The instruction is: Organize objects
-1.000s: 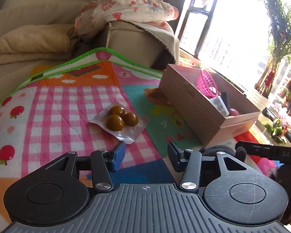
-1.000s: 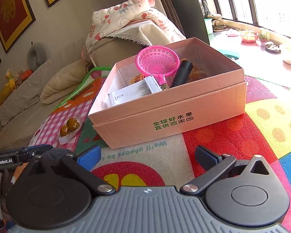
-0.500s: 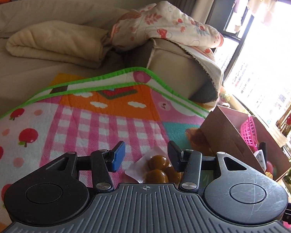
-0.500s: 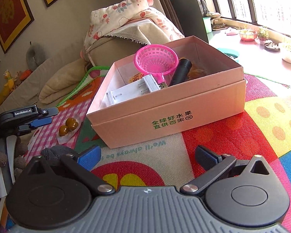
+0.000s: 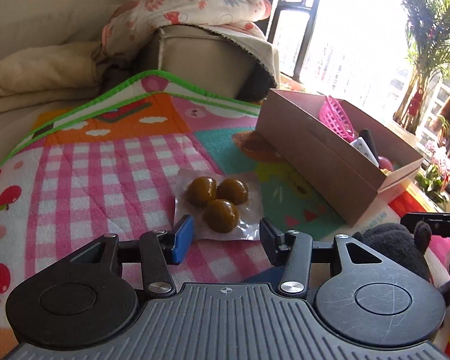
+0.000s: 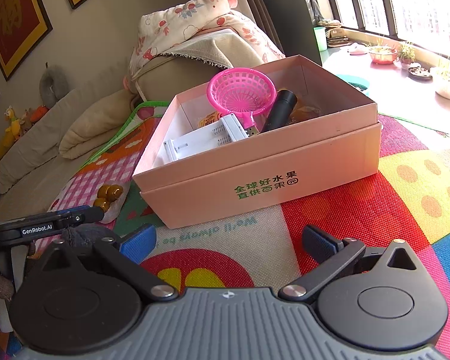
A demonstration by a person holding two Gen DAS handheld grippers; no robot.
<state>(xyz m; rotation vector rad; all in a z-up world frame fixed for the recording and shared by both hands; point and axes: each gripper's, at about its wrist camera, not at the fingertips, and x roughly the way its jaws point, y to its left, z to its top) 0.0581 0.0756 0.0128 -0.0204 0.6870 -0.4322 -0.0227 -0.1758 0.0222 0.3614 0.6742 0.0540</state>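
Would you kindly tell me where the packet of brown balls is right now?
In the left wrist view, the packet of brown balls lies on the play mat, just ahead of the open left claw, left of the pink box.

The supporting surface is a multicoloured play mat (image 5: pixel 111 162) with a green border and a pink checked panel. Resting directly on it: a clear packet of three brown balls (image 5: pixel 217 199) and, well apart, an open pink cardboard box (image 6: pixel 285 165).

Packet of three balls (image 5: pixel 217 202) on mat (image 5: pixel 75 180), left of box (image 6: pixel 255 177). Basket (image 6: pixel 241 91), white holder (image 6: pixel 204 144) inside box. Sofa (image 5: pixel 195 57) behind.
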